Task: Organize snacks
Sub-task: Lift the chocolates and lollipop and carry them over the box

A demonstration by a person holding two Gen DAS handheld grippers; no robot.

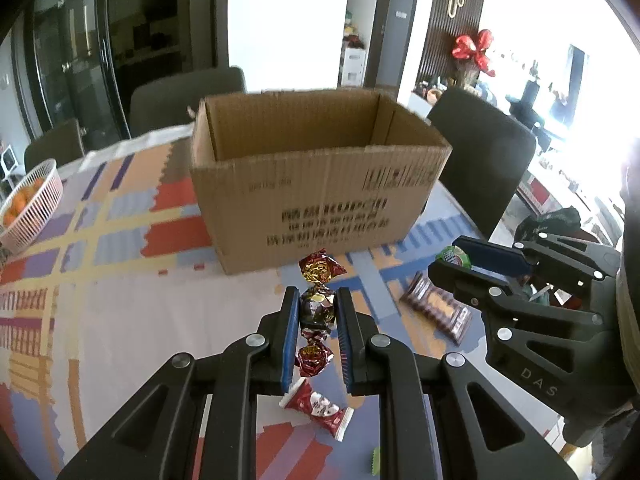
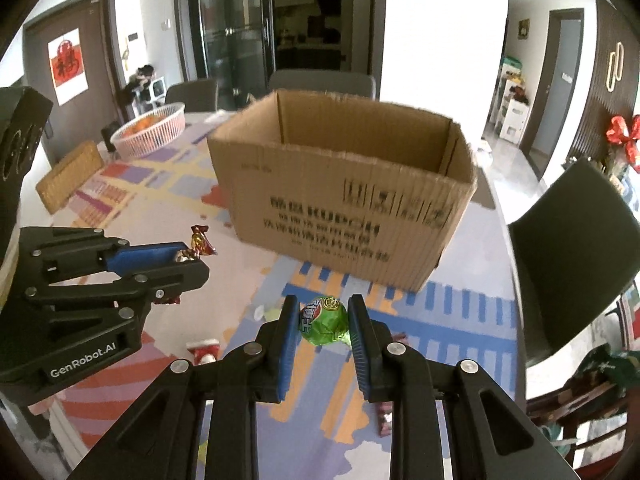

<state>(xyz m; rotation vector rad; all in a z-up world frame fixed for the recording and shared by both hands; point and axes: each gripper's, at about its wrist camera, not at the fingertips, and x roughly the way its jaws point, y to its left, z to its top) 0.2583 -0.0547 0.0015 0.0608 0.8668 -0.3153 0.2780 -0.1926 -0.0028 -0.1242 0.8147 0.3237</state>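
**Both grippers loaded, box ahead**

Left gripper [image 1: 317, 312]: fingers closed on a red-gold twist-wrapped candy [image 1: 317, 308], pinched mid-body between the pads, its ends protruding front and back. Right gripper [image 2: 324, 320]: fingers closed on a green foil candy [image 2: 325, 321] at the fingertips. Open cardboard box [image 2: 344, 208] stands on the table beyond both.

red-gold candy [image 1: 316, 312], green candy [image 2: 324, 320], brown box [image 1: 320, 184], multicolour patterned cloth [image 1: 120, 280]

Box [image 1: 320, 184] on table [image 1: 120, 320]; basket [image 1: 30, 204] left
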